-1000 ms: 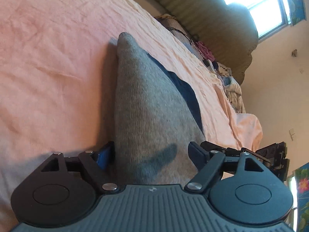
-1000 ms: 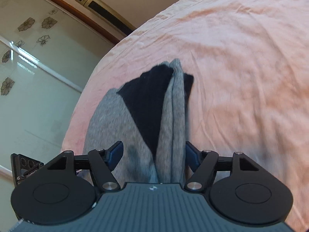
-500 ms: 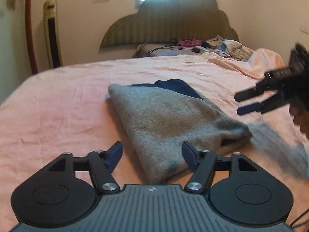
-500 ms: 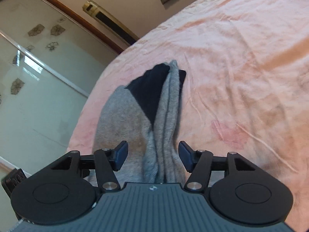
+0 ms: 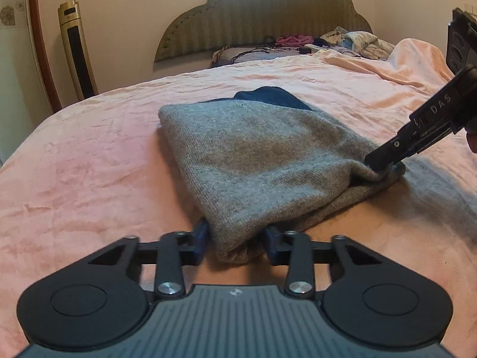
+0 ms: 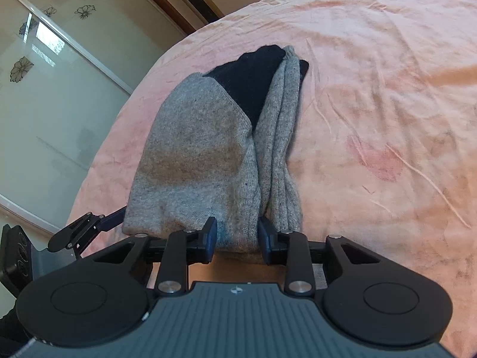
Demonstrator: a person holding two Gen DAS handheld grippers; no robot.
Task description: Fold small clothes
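A folded grey knit garment (image 5: 253, 155) (image 6: 190, 161) with a navy part (image 5: 274, 97) (image 6: 250, 80) lies on the pink bedsheet (image 5: 89, 164) (image 6: 372, 89). My left gripper (image 5: 237, 238) is at its near corner. The jaws are closing and the blue pads press the bunched cloth from both sides. In the left wrist view my right gripper (image 5: 380, 165) comes in from the right and pinches the puckered right corner. In its own view the right gripper (image 6: 237, 235) is closing on the garment's near edge. The left gripper (image 6: 116, 217) shows at the lower left, its tips hidden behind the cloth.
A padded headboard (image 5: 268, 15) stands at the far end. Loose clothes and cables (image 5: 357, 40) are heaped before it. A gold tower appliance (image 5: 76, 47) stands by the wall on the left. Frosted sliding doors (image 6: 44, 89) lie beyond the bed's rounded edge.
The left gripper rolled from sideways to level and drew back to the garment's near corner. Both pairs of jaws narrowed onto the cloth. The right gripper came down onto the right corner.
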